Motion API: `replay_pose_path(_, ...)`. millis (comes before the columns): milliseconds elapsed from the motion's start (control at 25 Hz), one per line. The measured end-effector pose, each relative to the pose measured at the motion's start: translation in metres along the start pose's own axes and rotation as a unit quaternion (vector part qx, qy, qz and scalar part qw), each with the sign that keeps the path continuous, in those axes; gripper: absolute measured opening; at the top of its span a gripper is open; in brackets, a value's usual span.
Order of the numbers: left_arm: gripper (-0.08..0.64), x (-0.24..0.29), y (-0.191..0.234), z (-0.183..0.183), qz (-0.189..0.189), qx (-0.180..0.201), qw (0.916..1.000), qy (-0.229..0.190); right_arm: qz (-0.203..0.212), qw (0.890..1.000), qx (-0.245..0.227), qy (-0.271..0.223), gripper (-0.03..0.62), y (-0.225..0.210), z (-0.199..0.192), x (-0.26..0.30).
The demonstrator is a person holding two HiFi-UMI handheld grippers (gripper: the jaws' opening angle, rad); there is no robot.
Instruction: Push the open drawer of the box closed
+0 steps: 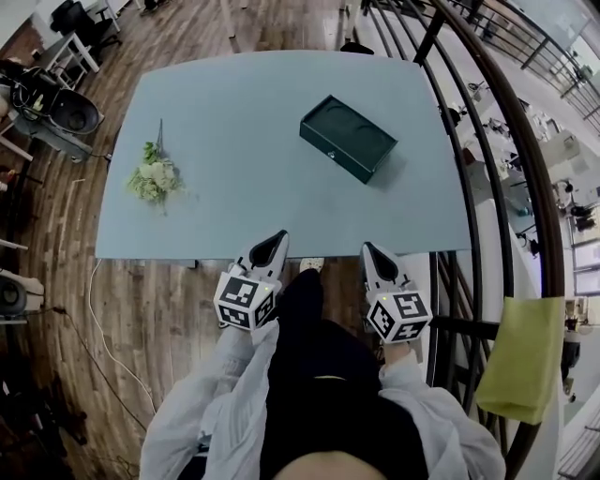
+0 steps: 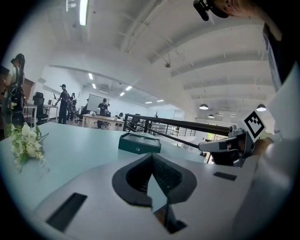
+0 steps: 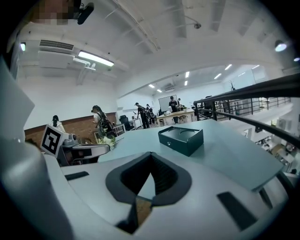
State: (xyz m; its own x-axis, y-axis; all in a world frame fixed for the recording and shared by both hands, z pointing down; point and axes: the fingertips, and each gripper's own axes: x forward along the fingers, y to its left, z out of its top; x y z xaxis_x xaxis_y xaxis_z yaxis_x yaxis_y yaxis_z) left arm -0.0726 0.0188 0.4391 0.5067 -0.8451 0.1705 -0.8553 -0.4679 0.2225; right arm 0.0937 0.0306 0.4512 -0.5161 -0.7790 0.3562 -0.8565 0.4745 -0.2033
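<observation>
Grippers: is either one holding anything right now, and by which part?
Nothing is held. The left gripper and right gripper are both shut and empty near the table edge, apart from the green box.

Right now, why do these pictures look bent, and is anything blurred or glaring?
Head view: the wide lens bows the table edges and railing; the box throws a soft shadow rightward. Left gripper view: black round border, bright ceiling lamp. Right gripper view: same border, distant people small and soft.
</observation>
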Motion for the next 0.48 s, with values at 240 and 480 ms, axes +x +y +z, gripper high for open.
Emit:
replay_pose_path(240, 0.015, -0.016, -0.009, -0.009, -0.001, -0.003, 1.0, 0.0, -0.007, 1.0, 0.002, -0.003, 0.008, 0.004, -0.008, -0.019)
replay_pose_path(480, 0.015, -0.027, -0.018, -0.013, -0.004, -0.002, 1.0, 0.003, -0.01, 1.0, 0.008, -0.002, 0.008, 0.01, -0.016, -0.03)
